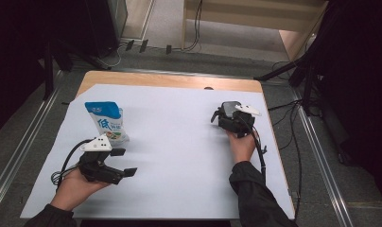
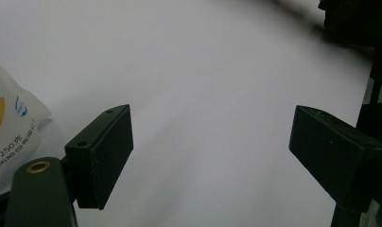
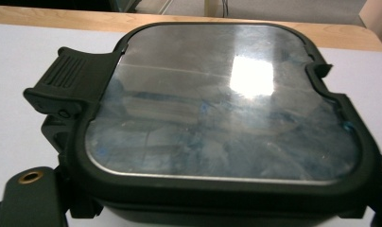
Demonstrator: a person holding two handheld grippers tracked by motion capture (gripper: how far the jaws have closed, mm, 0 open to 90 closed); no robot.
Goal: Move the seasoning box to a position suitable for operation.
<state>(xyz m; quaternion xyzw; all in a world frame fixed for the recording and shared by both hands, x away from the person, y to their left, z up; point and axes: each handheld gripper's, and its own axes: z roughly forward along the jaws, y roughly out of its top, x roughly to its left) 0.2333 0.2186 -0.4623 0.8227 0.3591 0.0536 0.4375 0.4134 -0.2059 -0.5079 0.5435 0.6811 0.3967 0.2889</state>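
On white sheet: left hand-held gripper wide apart, empty; right hand-held gripper spread unclear, against container.

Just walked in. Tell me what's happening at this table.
A person sits at a table covered by a white sheet, a gripper in each hand. The left gripper is open over bare sheet, just in front of a standing pouch, touching nothing. The right gripper is at a dark box with a shiny lid, which lies right at its jaws; whether it grips the box is unclear.

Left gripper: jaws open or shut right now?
Open. In the left gripper view the left gripper has its two black jaws standing wide apart with bare white sheet between them; the pouch lies off to one side.
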